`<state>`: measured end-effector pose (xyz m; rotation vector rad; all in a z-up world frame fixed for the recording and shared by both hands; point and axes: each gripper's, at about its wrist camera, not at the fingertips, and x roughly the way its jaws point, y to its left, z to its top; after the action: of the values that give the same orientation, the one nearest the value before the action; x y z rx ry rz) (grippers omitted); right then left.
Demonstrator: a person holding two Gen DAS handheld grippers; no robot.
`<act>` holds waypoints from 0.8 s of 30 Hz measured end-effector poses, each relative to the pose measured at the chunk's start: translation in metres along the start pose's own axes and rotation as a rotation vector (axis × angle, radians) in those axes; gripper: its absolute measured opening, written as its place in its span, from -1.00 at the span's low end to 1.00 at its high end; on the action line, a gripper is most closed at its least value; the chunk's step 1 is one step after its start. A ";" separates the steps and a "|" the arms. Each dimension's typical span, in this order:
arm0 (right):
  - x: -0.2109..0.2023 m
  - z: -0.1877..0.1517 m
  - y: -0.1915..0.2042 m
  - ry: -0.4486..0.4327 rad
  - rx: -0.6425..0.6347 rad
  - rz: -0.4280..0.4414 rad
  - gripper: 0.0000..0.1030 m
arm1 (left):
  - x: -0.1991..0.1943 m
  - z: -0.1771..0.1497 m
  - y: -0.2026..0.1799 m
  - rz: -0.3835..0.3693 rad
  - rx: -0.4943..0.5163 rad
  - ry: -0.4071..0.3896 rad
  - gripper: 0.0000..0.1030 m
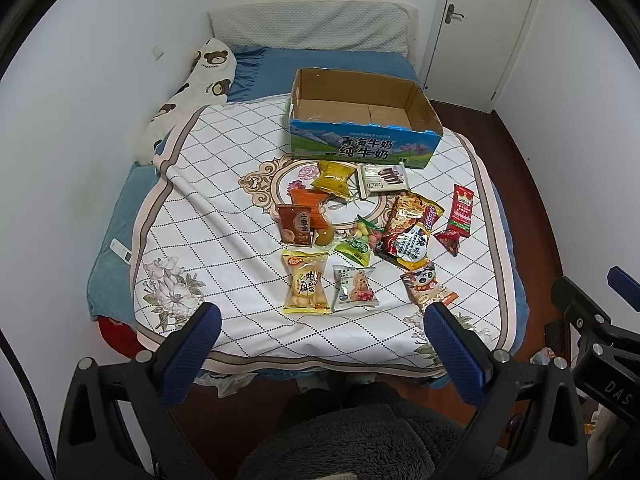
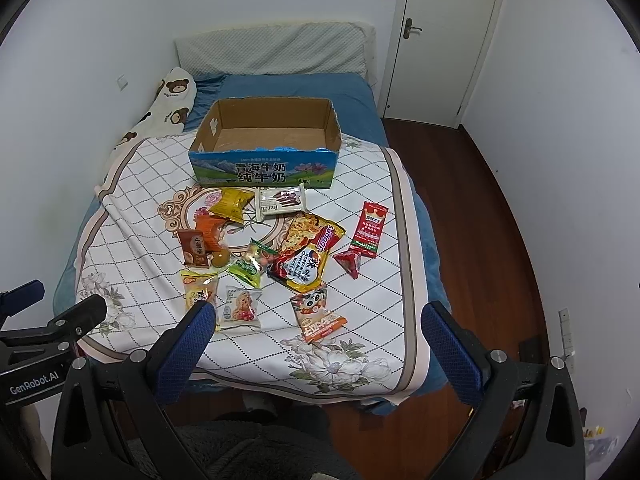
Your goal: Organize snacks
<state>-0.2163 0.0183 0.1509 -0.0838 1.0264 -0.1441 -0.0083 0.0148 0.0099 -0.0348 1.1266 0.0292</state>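
Several snack packets lie scattered on the patterned bed cover (image 1: 224, 184). Among them are a yellow biscuit bag (image 1: 306, 288), a white cookie packet (image 1: 355, 289), a panda packet (image 1: 426, 286), a big noodle bag (image 1: 408, 228) and a red packet (image 1: 460, 212). An empty open cardboard milk box (image 1: 362, 114) stands behind them; it also shows in the right wrist view (image 2: 264, 148). My left gripper (image 1: 320, 316) is open and empty, held over the bed's near edge. My right gripper (image 2: 316, 316) is open and empty, near the white cookie packet (image 2: 240, 308) and panda packet (image 2: 318, 312).
The bed (image 2: 328, 88) fills the room's left side against the wall, with a bear-print pillow (image 1: 192, 92) at the far left. Wooden floor (image 2: 472, 208) runs along the right, and a white door (image 2: 444, 32) stands at the back right.
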 end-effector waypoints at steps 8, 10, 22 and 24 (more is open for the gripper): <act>0.000 0.001 0.002 -0.001 0.001 -0.002 1.00 | 0.002 -0.001 0.002 0.000 0.000 0.001 1.00; 0.000 0.002 0.002 -0.002 0.003 -0.006 1.00 | 0.002 -0.001 0.002 0.000 0.000 0.002 1.00; -0.002 0.002 0.001 -0.005 0.005 -0.010 1.00 | 0.004 -0.001 0.003 0.000 0.000 0.002 1.00; -0.002 0.002 0.001 -0.005 0.005 -0.010 1.00 | 0.004 0.000 0.003 0.000 -0.002 0.003 1.00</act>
<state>-0.2160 0.0192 0.1536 -0.0847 1.0209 -0.1559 -0.0070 0.0173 0.0066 -0.0366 1.1296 0.0300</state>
